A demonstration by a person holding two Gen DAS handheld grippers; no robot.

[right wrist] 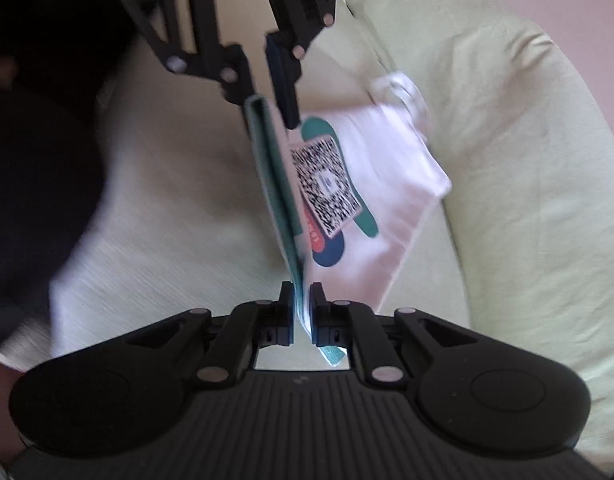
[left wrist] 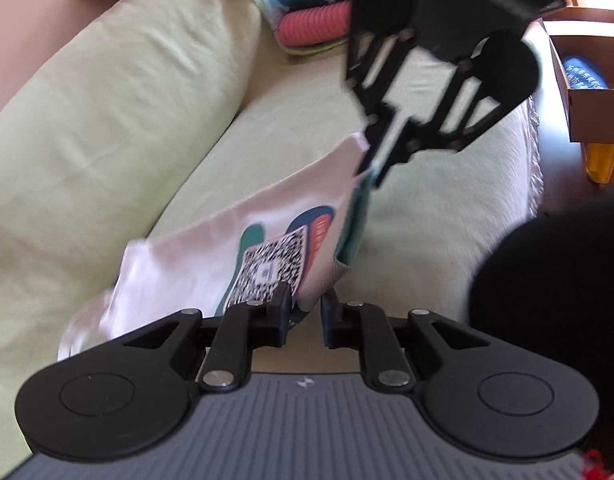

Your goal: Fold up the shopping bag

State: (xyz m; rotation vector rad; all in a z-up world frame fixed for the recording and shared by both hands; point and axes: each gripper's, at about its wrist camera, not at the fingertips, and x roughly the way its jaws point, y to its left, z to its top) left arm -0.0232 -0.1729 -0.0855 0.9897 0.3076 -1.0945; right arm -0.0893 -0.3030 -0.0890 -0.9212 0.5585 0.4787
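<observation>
White shopping bag (right wrist: 387, 184), pinched by both grippers

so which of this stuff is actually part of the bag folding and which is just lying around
In use:
shopping bag
left gripper, shut on the bag
right gripper, shut on the bag

Lying about:
folded towels
cardboard box
sofa cushion
</observation>
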